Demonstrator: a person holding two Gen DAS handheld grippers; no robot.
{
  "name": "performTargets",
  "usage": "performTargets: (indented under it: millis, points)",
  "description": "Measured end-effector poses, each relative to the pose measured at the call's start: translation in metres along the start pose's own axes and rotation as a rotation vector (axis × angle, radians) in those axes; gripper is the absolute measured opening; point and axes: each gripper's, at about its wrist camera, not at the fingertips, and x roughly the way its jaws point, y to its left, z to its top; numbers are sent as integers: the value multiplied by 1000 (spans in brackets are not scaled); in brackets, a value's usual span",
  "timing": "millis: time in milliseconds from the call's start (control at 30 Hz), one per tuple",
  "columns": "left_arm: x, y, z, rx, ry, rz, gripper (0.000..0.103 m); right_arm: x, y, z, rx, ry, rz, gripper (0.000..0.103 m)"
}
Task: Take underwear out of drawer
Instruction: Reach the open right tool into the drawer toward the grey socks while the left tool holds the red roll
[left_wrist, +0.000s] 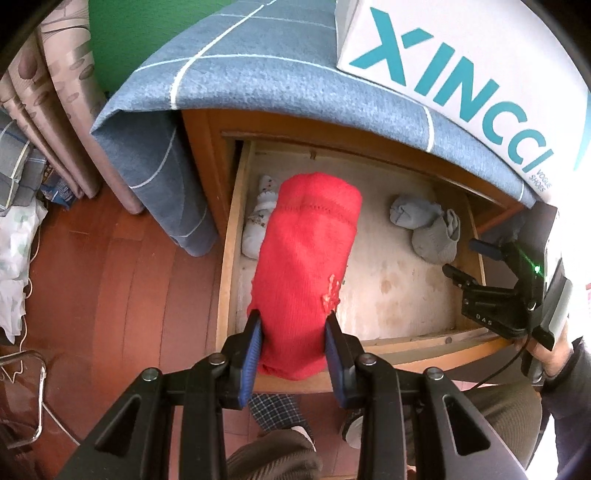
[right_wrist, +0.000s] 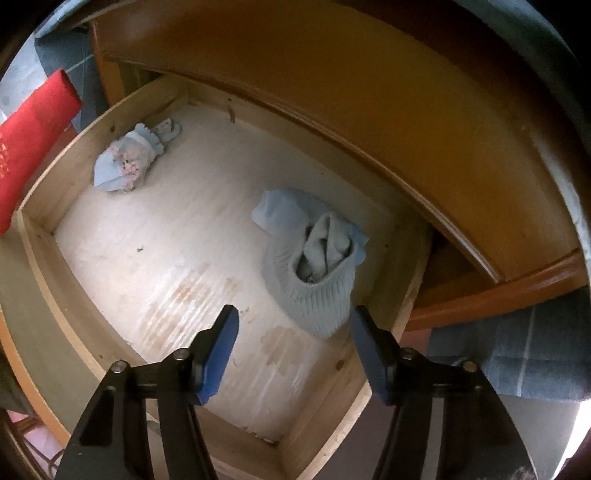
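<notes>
A rolled red garment (left_wrist: 306, 258) hangs over the open wooden drawer (left_wrist: 406, 343), with my left gripper (left_wrist: 293, 317) shut on its lower end. In the right wrist view the same red garment (right_wrist: 33, 147) shows at the far left, outside the drawer wall (right_wrist: 37, 236). My right gripper (right_wrist: 294, 309) stands open over the drawer's right side, and its pads do not touch anything. The near end of a pale blue knitted bundle (right_wrist: 310, 266) lies on the drawer floor just beyond and between the fingertips. A small floral white bundle (right_wrist: 125, 162) rests in the back left corner.
A blue checked cloth (left_wrist: 258, 66) covers the cabinet top and hangs over its left side, with a white shoe box (left_wrist: 461, 62) on it. Curtains (left_wrist: 55, 92) hang at the left above a red wooden floor (left_wrist: 110, 277). The person's knees (left_wrist: 273, 458) sit below the drawer front.
</notes>
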Motion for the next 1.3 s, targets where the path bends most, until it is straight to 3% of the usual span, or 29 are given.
performTargets:
  millis: [933,1300]
  points:
    - [-4,11,2,-76,-15,-3,31,22,26,16,-204,50,-132,59]
    - [-3,8,2,-68,-9,0,31,30,38,22,-294,-11,-202,67]
